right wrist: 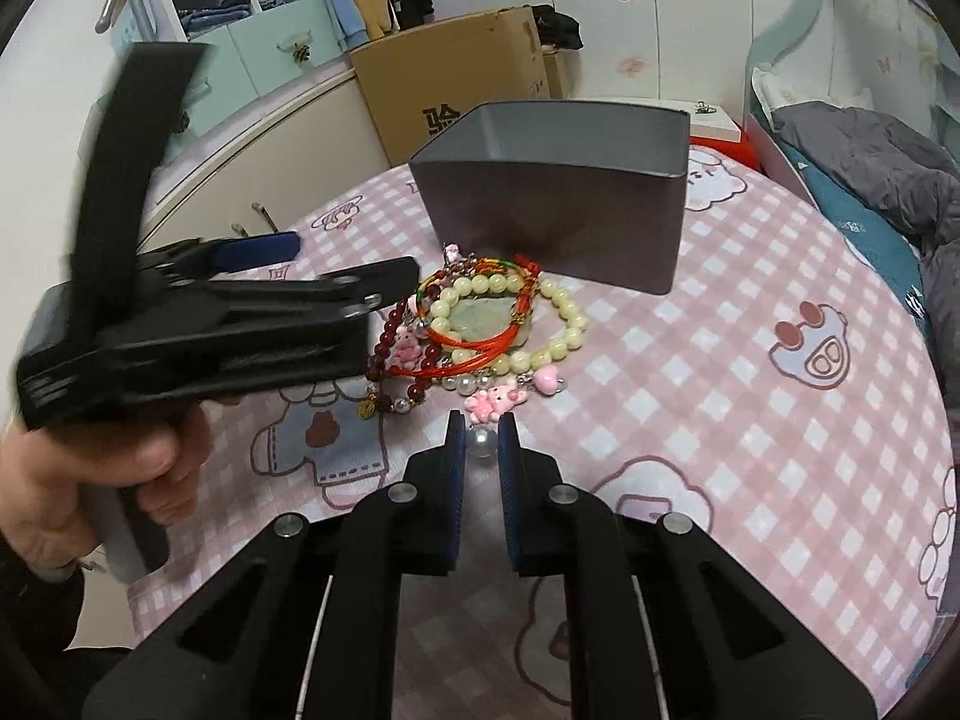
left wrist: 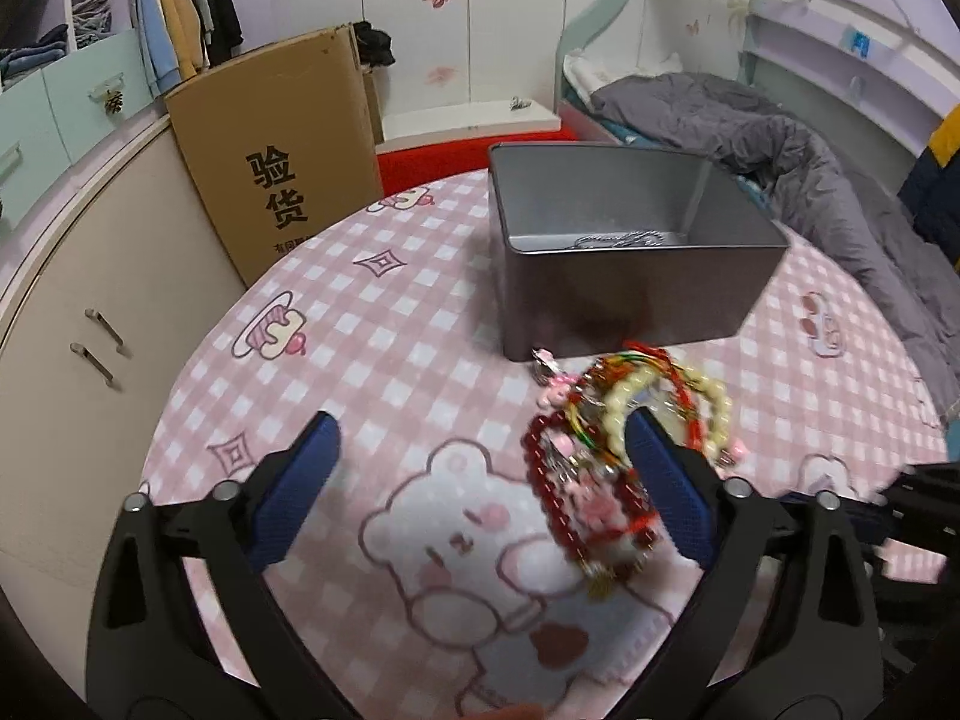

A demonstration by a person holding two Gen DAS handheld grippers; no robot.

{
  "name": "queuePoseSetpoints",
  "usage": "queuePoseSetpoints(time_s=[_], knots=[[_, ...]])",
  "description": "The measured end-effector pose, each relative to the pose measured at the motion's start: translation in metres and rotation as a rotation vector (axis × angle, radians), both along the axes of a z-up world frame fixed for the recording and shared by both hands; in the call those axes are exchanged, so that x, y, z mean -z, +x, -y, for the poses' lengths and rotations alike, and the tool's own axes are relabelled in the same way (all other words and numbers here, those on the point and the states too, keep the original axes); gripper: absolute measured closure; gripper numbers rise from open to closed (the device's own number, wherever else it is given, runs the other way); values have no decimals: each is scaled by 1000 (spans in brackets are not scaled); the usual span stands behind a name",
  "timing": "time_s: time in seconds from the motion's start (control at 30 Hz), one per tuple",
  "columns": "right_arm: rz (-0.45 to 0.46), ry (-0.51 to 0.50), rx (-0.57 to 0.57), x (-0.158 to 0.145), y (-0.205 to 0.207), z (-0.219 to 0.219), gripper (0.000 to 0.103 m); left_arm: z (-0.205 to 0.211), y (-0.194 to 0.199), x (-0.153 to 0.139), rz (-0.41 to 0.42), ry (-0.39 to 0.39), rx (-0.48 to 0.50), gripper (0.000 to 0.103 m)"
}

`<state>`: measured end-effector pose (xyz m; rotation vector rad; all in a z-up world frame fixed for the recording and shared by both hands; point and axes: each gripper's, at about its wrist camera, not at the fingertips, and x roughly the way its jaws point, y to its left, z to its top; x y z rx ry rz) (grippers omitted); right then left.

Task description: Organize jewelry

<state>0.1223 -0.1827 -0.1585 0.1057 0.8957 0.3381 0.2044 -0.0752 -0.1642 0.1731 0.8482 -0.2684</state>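
A pile of bracelets (right wrist: pixel 480 324) lies on the pink checked tablecloth in front of a grey metal tin (right wrist: pixel 564 204): cream beads, dark red beads, red and green cords, pink charms. In the left wrist view the pile (left wrist: pixel 624 450) sits beside my right-hand finger, and the tin (left wrist: pixel 618 252) holds a silver chain (left wrist: pixel 624 238). My left gripper (left wrist: pixel 480 468) is open wide, just left of the pile. My right gripper (right wrist: pixel 481 441) is shut on a pearl bead (right wrist: pixel 482 443) at the near end of the pile.
A cardboard box (left wrist: pixel 282 162) stands behind the table at the left, next to cream cabinets (left wrist: pixel 84 324). A bed with a grey duvet (left wrist: pixel 810 162) is at the right. The left gripper's body and the hand holding it (right wrist: pixel 198 324) fill the left of the right wrist view.
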Motion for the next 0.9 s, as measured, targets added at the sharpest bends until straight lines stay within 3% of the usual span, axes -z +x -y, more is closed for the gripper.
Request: queuePoseSetpoints(time_s=[0.1,0.2,0.23,0.27,0.3,0.37,0.73,0.9], knots=[[1,7,-3,-1,-1,2,94,4,10,8,-29,21,3,18],[-2,8,-5,-2,-1,3,94,8,11,16,-59,39,33,32],[-2,8,-6,-2,-1,3,94,8,11,18,-66,29,46,44],[-1,9,-5,-2,0,3,94,8,10,18,-78,0,68,63],[1,11,-4,-3,-1,3,94,9,11,18,-98,-20,91,77],[5,17,-4,-6,-1,7,93,11,10,15,-94,-7,115,95],[37,36,20,-22,-6,23,94,-4,-6,-24,-46,-126,161,99],[67,45,24,-38,-7,29,94,-18,-21,-56,16,-188,163,99]])
